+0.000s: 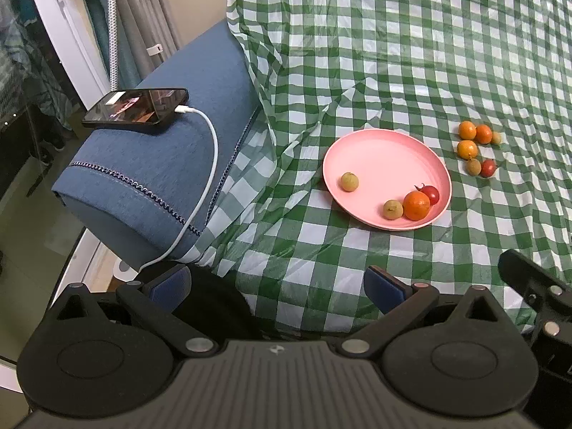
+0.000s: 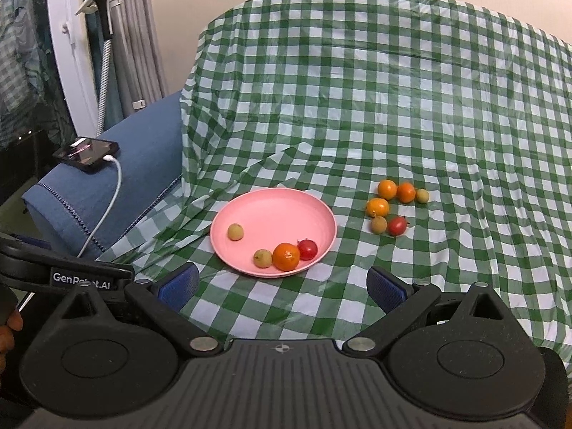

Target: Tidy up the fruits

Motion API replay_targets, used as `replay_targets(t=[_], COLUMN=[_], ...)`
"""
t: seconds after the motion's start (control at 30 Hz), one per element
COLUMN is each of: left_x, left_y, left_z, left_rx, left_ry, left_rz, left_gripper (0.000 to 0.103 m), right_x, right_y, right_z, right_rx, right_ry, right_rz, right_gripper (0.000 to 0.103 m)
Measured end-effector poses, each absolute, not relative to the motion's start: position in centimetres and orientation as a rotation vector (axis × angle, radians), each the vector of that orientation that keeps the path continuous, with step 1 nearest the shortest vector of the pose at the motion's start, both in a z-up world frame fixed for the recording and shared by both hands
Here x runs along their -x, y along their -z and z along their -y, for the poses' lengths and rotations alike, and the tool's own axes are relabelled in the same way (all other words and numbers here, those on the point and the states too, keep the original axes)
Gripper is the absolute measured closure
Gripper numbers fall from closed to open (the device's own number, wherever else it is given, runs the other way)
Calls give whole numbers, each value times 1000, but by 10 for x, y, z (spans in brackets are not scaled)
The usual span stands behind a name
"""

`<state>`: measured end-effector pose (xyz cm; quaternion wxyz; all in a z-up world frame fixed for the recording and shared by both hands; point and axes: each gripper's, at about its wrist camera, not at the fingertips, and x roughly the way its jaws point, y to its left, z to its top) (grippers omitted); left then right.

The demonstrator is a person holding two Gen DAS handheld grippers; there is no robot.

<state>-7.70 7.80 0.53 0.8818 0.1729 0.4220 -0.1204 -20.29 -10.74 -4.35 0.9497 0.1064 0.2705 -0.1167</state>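
Observation:
A pink plate (image 1: 379, 157) (image 2: 275, 211) lies on the green checked cloth. It holds an orange (image 1: 417, 206) (image 2: 286, 256), a red cherry tomato (image 1: 430, 194) (image 2: 307, 249) and two tan longans (image 1: 349, 181) (image 2: 236, 231). To its right on the cloth sits a loose cluster of several fruits: oranges (image 1: 467, 149) (image 2: 377, 208), a red tomato (image 1: 488, 168) (image 2: 397, 226) and longans (image 1: 473, 166) (image 2: 379, 225). My left gripper (image 1: 277, 286) is open and empty, well short of the plate. My right gripper (image 2: 282, 286) is open and empty, just short of the plate's near rim.
A blue sofa armrest (image 1: 171, 164) (image 2: 107, 178) at left carries a phone (image 1: 137, 109) (image 2: 87, 152) with a white charging cable (image 1: 207, 164). Curtains and a white door frame stand further left. The cloth (image 2: 393, 89) rises up a backrest behind the fruit.

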Motion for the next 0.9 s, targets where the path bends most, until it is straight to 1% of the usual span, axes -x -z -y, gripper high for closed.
replay_targets(t=[0.27,0.47,0.6,0.77,0.9], left_x=[61,42,26,-4,-32], left_y=[2,0,-2,4,21], left_z=[-56,-18,20,82,142], left_rx=[-402,-435,-448,-441,-448], left_ry=[251,289,338,420,512], left_rz=[-904,-896,-890,-930,-968], left_gripper=[0,0,0,0,0], right_x=[192,184,177,159,132], right_y=[57,70,83,104,135], right_z=[135,167,197,240,272], right_rx=[-280,-328,-362,-382,-315], right_ry=[274,351,421,522,566], right_rz=[-560,-555,-556,-547,-551], right_gripper=[3,3,3,3,3])
